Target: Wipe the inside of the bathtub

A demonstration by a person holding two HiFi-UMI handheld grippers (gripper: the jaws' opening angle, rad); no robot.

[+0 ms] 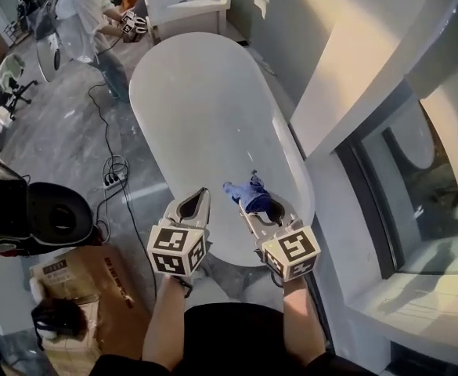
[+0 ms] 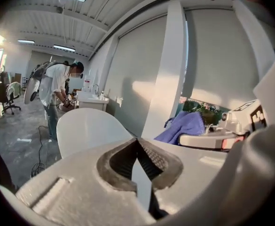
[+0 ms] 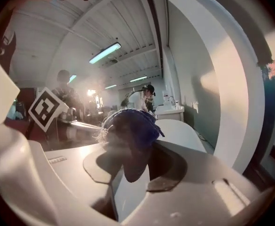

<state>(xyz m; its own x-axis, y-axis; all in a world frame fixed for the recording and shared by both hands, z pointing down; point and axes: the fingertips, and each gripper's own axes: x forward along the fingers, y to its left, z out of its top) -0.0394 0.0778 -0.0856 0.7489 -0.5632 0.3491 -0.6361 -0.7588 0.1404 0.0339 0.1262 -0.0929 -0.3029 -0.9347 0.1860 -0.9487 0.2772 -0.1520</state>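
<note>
The white oval bathtub (image 1: 205, 116) lies ahead of me, and both grippers hover over its near end. My right gripper (image 1: 261, 210) is shut on a crumpled blue cloth (image 1: 248, 194), which bulges out past the jaw tips. In the right gripper view the cloth (image 3: 128, 124) fills the gap between the jaws of the right gripper (image 3: 128, 147), with the tub (image 3: 182, 128) beyond. My left gripper (image 1: 203, 194) is beside it on the left, with its jaws closed tip to tip and nothing between them. The left gripper view shows its meeting tips (image 2: 137, 141), the tub (image 2: 88, 124) and the cloth (image 2: 184, 126).
A person (image 1: 84, 14) stands at the tub's far end by a white basin (image 1: 185, 2). Cables and a power strip (image 1: 113, 180) lie on the floor at left, near a black bag (image 1: 25, 210) and a cardboard box (image 1: 84, 284). A wall and a window (image 1: 416, 178) run along the right.
</note>
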